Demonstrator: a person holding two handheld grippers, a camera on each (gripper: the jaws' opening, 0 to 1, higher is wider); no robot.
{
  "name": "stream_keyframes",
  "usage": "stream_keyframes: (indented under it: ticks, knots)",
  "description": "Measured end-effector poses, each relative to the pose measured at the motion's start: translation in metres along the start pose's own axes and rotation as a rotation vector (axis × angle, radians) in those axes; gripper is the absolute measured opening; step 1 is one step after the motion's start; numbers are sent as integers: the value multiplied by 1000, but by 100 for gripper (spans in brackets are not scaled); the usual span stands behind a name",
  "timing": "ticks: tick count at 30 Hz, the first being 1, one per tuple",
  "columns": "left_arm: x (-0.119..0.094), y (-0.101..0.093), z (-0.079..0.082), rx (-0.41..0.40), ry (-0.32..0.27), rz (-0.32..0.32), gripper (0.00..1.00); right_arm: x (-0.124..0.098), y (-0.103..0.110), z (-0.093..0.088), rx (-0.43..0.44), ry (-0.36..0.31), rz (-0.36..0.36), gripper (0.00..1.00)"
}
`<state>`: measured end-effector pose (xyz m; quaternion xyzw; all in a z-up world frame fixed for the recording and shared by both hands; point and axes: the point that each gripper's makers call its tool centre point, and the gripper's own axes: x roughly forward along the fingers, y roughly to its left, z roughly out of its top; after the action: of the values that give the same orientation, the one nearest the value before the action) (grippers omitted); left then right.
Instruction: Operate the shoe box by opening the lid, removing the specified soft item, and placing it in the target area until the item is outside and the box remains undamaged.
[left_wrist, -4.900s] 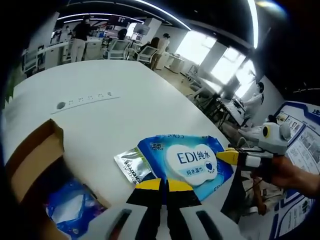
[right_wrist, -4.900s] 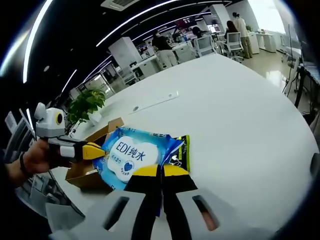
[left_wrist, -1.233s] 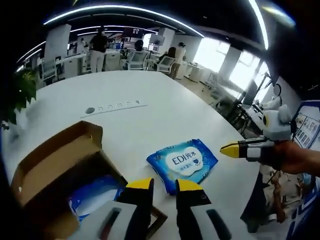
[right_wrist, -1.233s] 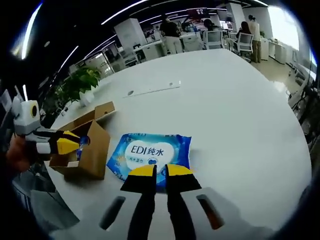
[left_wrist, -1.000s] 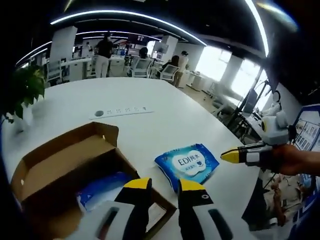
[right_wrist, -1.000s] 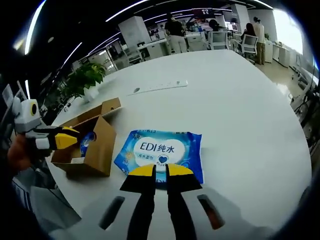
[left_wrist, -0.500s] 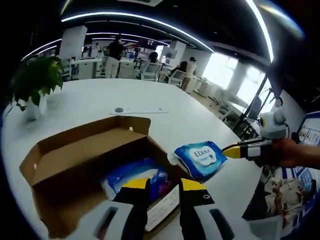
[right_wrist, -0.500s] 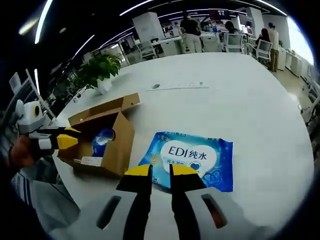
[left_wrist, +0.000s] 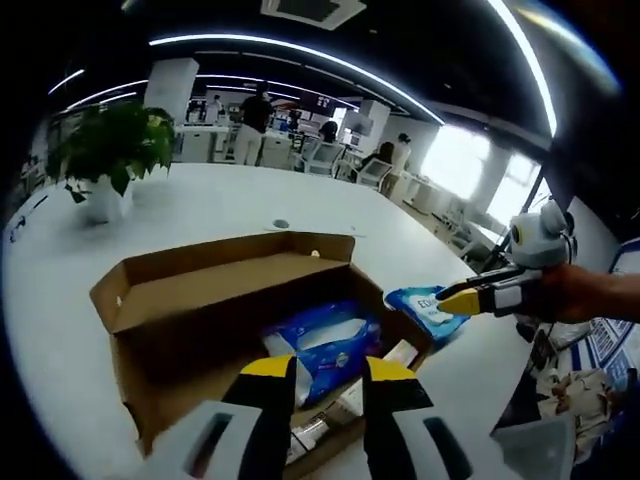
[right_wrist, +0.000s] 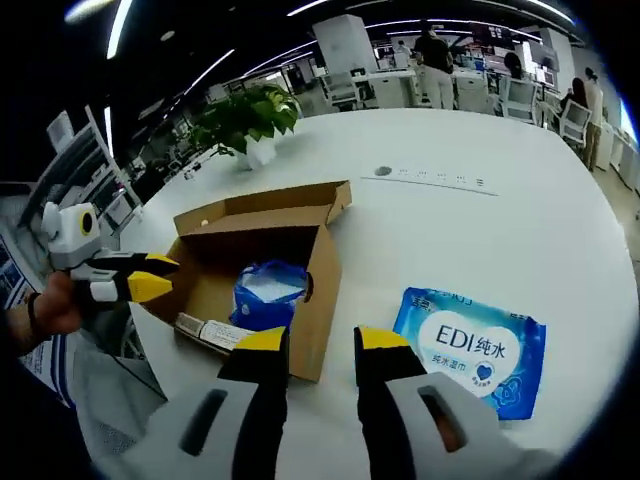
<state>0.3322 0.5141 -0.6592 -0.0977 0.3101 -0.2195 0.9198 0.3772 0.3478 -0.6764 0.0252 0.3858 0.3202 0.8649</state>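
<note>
The box (left_wrist: 215, 300) (right_wrist: 262, 262) is brown cardboard, standing open on the white bench (right_wrist: 480, 230), its lid flap folded back and upright along the far side from the left gripper view. Inside it lie a crumpled blue soft pack (left_wrist: 320, 345) (right_wrist: 268, 290) and a flat printed carton (label too small to read). The wipes pack (right_wrist: 472, 350) (left_wrist: 425, 305), blue with a white "EDI" label, lies flat on the bench just beside the box, outside it and apart from its wall.
</note>
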Motion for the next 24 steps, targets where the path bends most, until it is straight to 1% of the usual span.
stream_keyframes:
  ticks: [4,9,10,12,17,20,24]
  knots:
    - [-12,15,-5,-19,-12,22,27,13,19,4,-45,16,31,27]
    - [-23,31,-6,-33,-26,46,28,24,41,5,-124,37,67,32]
    - [-26,34,-6,-34,-28,52,28,28,43,5,-158,52,72,33]
    - [-31,39,-7,-33,-35,63,28,33,48,5,-193,67,76,34]
    - [-41,47,-14,-43,-41,82,29,43,59,11,-237,79,94,35]
    - [-46,54,-22,-49,-39,102,29,47,65,8,-301,108,108,37]
    - [-53,60,-25,-65,-53,114,29,52,70,6,-366,132,115,40]
